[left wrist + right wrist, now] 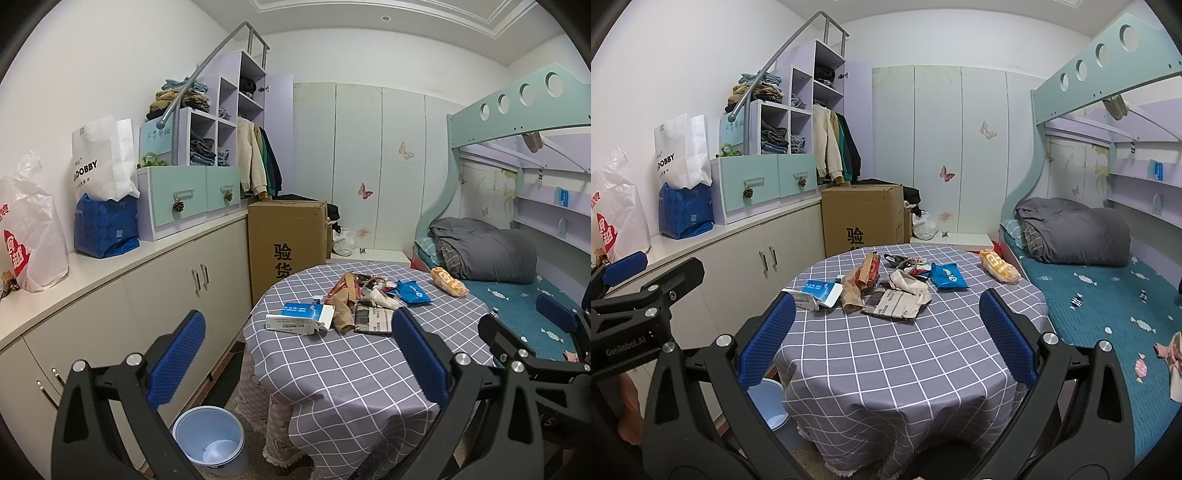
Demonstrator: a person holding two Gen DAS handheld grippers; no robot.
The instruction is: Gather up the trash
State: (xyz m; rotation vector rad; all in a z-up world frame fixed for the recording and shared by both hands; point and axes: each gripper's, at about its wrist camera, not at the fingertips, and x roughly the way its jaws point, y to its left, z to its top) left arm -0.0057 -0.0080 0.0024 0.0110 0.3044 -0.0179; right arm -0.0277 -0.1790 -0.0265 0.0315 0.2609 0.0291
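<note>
Two grippers hang above the near edge of a round table (905,369) covered in a grey checked cloth, both with jaws spread wide and nothing between them. Ahead of the right gripper (886,328), past its fingertips, the trash lies in a loose pile: a white-and-blue carton (816,293) toward its left finger, a brown paper wrapper (851,293), a folded newspaper (895,304) straight ahead, a blue packet (947,277) beyond. A yellow snack bag (999,266) sits apart, toward the right finger's side. Below the left gripper (297,345), near its left finger, a light blue bin (210,439) stands on the floor beside the table.
</note>
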